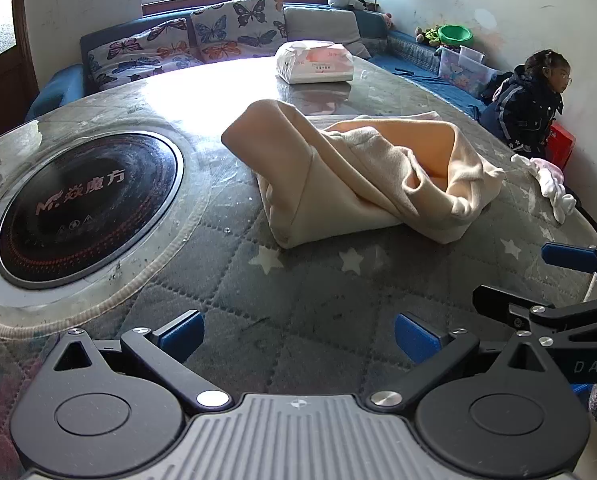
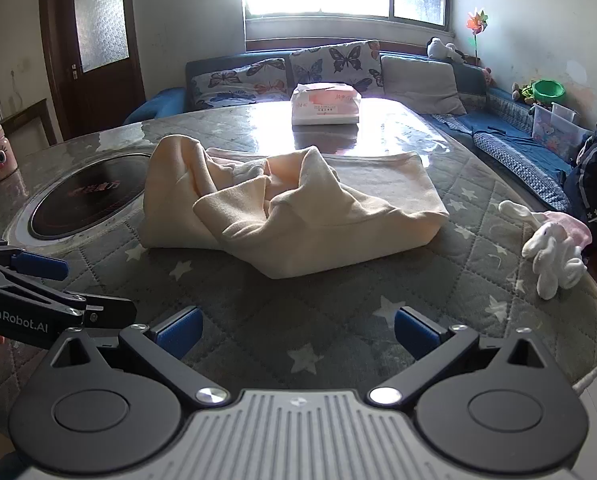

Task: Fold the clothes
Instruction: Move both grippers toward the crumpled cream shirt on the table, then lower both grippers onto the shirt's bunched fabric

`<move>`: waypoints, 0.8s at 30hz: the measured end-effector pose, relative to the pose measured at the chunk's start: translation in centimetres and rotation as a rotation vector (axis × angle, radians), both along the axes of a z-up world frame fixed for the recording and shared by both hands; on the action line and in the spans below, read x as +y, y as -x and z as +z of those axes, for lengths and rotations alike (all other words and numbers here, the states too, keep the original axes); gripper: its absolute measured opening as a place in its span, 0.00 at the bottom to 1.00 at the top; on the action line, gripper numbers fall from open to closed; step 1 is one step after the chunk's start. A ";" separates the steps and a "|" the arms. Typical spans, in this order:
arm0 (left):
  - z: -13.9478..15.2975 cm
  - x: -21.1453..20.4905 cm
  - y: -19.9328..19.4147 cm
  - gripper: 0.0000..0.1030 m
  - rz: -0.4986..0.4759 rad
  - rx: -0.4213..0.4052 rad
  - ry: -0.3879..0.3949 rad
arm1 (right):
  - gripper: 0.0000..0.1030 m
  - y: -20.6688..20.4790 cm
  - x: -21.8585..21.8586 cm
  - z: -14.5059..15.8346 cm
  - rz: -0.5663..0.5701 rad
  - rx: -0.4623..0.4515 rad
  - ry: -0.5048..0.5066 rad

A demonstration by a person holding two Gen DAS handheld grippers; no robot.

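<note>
A cream fleece garment (image 1: 362, 176) lies crumpled in a loose heap on the grey star-patterned table cover (image 1: 298, 288); it also shows in the right wrist view (image 2: 294, 208). My left gripper (image 1: 298, 338) is open and empty, held back from the garment near the table's front. My right gripper (image 2: 298, 336) is open and empty, also short of the garment. The right gripper shows at the right edge of the left wrist view (image 1: 538, 280). The left gripper shows at the left edge of the right wrist view (image 2: 54, 284).
A round black cooktop (image 1: 86, 208) is set in the table at left. A pack of tissues (image 1: 314, 62) stands at the far side. Small white and pink clothes (image 2: 554, 244) lie at the right edge. A sofa with butterfly pillows (image 2: 294, 68) and a child (image 1: 534, 100) are beyond.
</note>
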State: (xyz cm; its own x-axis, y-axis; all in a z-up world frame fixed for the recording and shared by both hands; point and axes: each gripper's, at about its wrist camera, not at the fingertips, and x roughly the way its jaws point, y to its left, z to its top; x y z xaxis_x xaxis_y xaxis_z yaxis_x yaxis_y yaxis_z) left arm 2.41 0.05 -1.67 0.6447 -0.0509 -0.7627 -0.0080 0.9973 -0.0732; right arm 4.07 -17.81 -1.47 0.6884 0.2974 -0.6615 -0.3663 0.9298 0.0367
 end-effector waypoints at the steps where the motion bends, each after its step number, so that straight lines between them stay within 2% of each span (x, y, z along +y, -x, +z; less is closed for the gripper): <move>1: 0.0 0.0 -0.1 1.00 0.000 -0.001 0.001 | 1.00 -0.1 0.0 0.0 0.001 0.000 0.001; 24: 0.8 1.3 -3.3 1.00 0.012 -0.015 -0.013 | 1.00 -3.1 0.8 0.8 0.024 -0.024 0.011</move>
